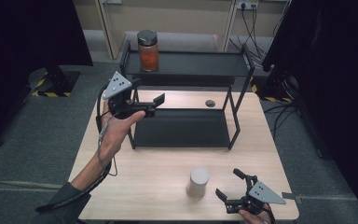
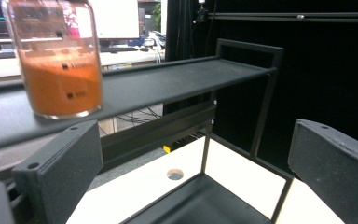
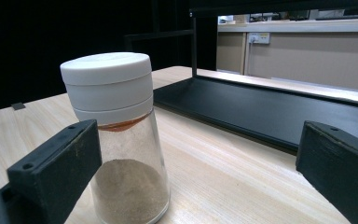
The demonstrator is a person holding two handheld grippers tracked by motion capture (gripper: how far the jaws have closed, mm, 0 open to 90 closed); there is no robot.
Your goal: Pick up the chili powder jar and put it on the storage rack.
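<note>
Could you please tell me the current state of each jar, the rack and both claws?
Orange-powder jar: upright on the rack's top shelf, lid on.
White-lidded jar: upright on the table, closed, partly filled with tan powder.
Rack: standing, lower shelf bare.
Left claw: open, holding nothing.
Right claw: open, beside the white-lidded jar, not gripping it.

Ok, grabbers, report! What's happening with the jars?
Both grippers open: left by the shelf, right beside the white-lid jar. Orange jar up on the shelf. Nothing in between.
</note>
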